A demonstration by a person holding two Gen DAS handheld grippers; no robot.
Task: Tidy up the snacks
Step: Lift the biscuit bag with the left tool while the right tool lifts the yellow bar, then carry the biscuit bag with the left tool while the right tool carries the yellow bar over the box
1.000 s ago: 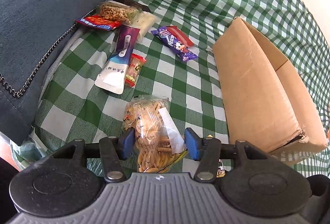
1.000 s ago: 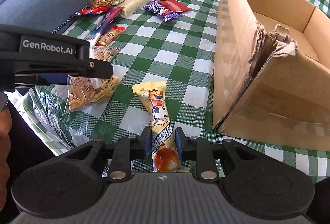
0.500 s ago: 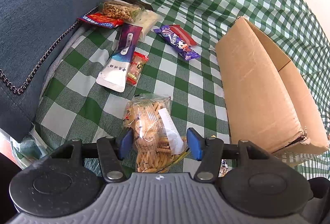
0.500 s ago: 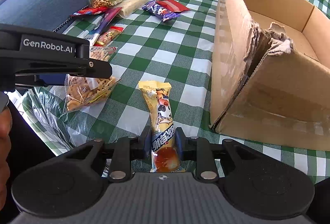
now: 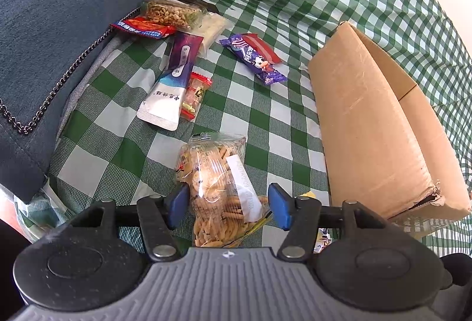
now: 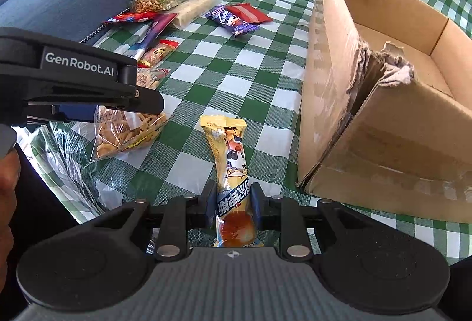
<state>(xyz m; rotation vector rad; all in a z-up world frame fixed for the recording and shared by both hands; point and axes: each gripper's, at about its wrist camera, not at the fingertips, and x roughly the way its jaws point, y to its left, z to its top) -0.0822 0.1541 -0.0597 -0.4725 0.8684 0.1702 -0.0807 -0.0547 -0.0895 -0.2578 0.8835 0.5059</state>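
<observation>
Left tongs [image 5: 227,203] angled steeply down at the near edge of the checked cloth [image 5: 132,155], blue pads [image 5: 178,203] spread fairly wide on either side of a clear bag of biscuits [image 5: 215,182]. Left pad just beside the bag's edge, right pad a little clear of it, nothing squeezed, bag flat on the cloth. Seen from the right camera as a black arm reaching in level from the left, over the same bag, with part of a hand [image 6: 7,173] at the frame's left edge behind it. Farther back on the left, against a blue cushion [image 5: 59,11], a loose spread of snacks: a bag of nuts [image 5: 168,12], a red and blue packet [image 5: 141,27], a white and purple pouch [image 5: 168,96], a small red packet [image 5: 196,93] touching that pouch, and, apart toward the middle, a purple wrapper [image 5: 256,61]. Right tongs [image 6: 233,203] tilted down at much the same angle, nearly closed, pinching the near end of a long yellow snack packet [image 6: 230,155], far end pointing away over the cloth; cannot tell whether resting or lifted. Just to the right, near but apart, an open cardboard box [image 6: 368,114] with a torn near corner, nothing visible inside.
</observation>
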